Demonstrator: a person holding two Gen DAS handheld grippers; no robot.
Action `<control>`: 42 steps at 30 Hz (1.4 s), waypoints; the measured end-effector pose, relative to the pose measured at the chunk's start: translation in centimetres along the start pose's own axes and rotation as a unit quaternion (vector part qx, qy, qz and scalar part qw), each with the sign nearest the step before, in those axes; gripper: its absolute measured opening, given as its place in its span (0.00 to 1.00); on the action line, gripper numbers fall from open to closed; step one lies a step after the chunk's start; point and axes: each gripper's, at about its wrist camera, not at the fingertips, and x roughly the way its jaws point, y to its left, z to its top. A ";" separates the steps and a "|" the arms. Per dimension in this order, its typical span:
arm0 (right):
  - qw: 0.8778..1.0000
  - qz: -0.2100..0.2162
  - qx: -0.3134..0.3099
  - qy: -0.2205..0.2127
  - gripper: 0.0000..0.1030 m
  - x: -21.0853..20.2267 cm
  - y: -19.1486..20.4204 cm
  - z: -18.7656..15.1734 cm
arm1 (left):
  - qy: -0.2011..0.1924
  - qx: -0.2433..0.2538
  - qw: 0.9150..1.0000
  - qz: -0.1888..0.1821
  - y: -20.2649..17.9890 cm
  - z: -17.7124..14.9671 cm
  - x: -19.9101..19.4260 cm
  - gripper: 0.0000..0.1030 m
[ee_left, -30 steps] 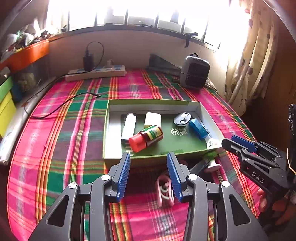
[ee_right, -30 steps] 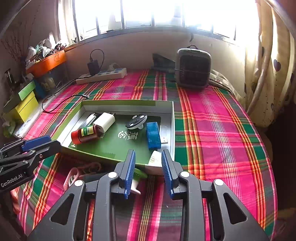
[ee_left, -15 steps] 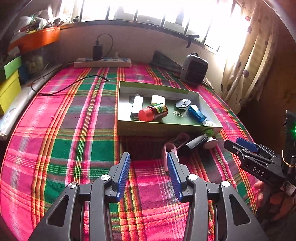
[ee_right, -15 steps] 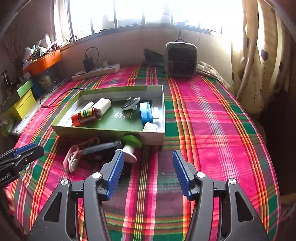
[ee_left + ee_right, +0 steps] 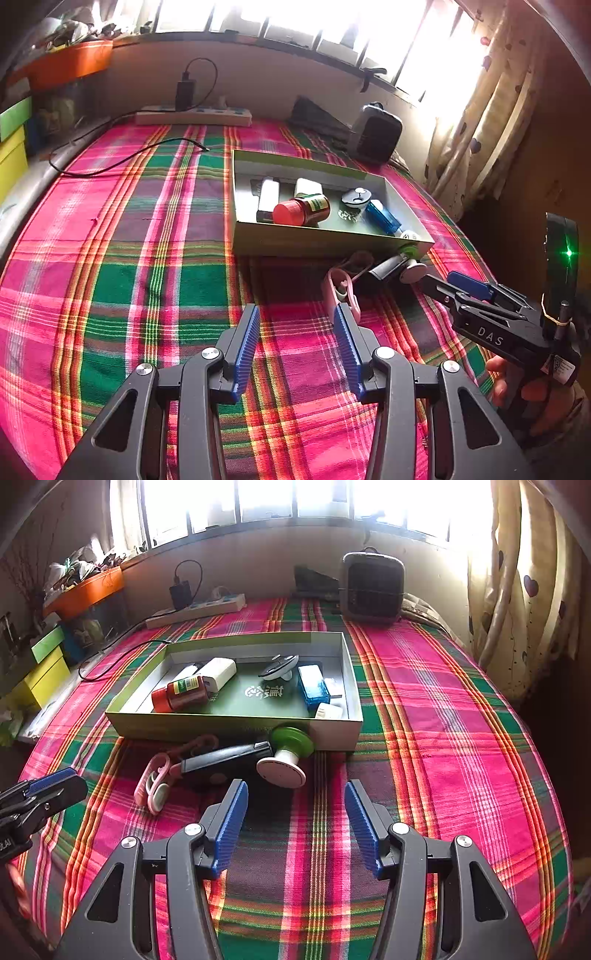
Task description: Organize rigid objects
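Right wrist view: your right claw is released, nothing between its pads, hanging over the plaid bed near its front edge. Your left claw is released too and empty. Green tray sits mid-bed; the pink clip, black handle and green-white knob lie just outside its near wall.

Both wrist cams – tray shared

left gripper jaws apart, empty; right gripper spread wide, empty.
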 end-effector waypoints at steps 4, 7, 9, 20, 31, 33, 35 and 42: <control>1.000 0.000 0.006 0.000 0.54 0.6 0.2 0.2 | 0.003 0.004 1.000 -0.005 -0.1 0.0 0.0 0.40; 1.000 -0.002 0.003 0.005 0.54 1.2 0.4 0.5 | 0.010 0.015 1.000 -0.011 -0.5 -0.1 0.3 0.40; 1.000 0.001 0.004 0.008 0.54 1.5 0.4 0.6 | 0.014 0.014 1.000 -0.017 -0.5 0.0 0.5 0.40; 1.000 0.021 0.000 0.019 0.54 1.9 -0.5 0.1 | 0.033 0.003 0.999 0.004 -0.3 0.5 0.9 0.41; 0.998 0.039 -0.035 0.036 0.55 3.6 -0.3 1.5 | 0.024 -0.016 0.999 0.015 -2.1 0.6 1.4 0.44; 0.997 0.046 -0.041 0.038 0.55 3.7 -0.2 1.6 | 0.024 -0.023 0.999 0.018 -2.2 0.6 1.7 0.44; 0.997 0.050 -0.046 0.038 0.55 3.8 -0.1 1.6 | 0.029 -0.025 0.999 0.021 -2.4 0.6 2.1 0.44; 0.998 0.043 -0.025 0.038 0.55 3.7 -1.5 1.6 | 0.040 -0.009 0.999 0.024 -3.8 1.0 3.3 0.44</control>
